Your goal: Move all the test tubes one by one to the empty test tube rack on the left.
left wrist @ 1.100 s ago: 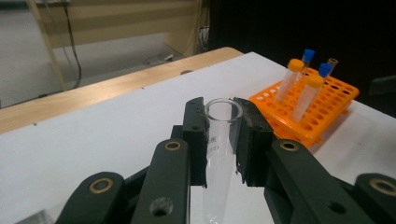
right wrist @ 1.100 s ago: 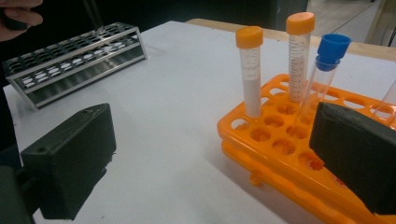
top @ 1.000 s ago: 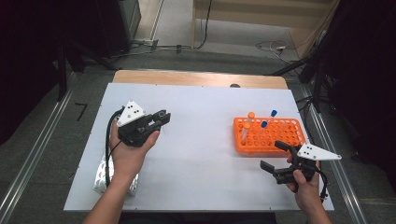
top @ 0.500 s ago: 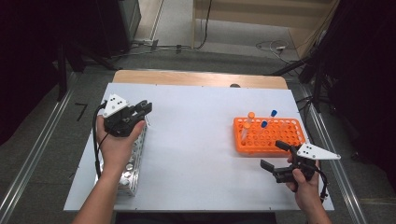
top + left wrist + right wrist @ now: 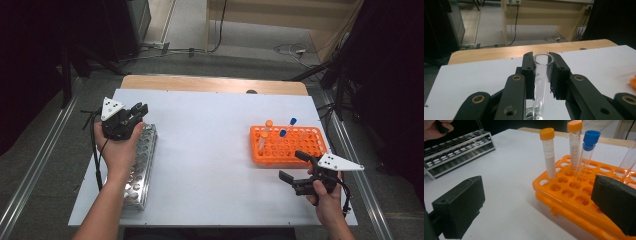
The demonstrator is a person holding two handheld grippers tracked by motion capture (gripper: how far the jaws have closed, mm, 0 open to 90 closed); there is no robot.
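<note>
My left gripper (image 5: 138, 111) hovers over the far end of a long metal tube rack (image 5: 140, 165) at the table's left. In the left gripper view my left gripper (image 5: 543, 64) is shut on a clear uncapped glass tube (image 5: 540, 85), held upright with its lower end down by the rack. An orange tube rack (image 5: 289, 146) stands at the right and holds two orange-capped tubes (image 5: 548, 152) and a blue-capped tube (image 5: 586, 152). My right gripper (image 5: 294, 165) rests open just in front of it, nothing between its jaws. In the right gripper view my right gripper (image 5: 537, 205) faces the orange rack (image 5: 574, 202).
The white tabletop (image 5: 210, 150) lies between the two racks. A wooden strip (image 5: 210, 84) runs along the far edge. The metal rack (image 5: 456, 152) appears far off in the right gripper view, with a hand (image 5: 439, 127) above it. Floor and cables lie beyond.
My left gripper has moved left and away from me with the glass tube, from beside the metal rack to over its far end. The right gripper has stayed put.
</note>
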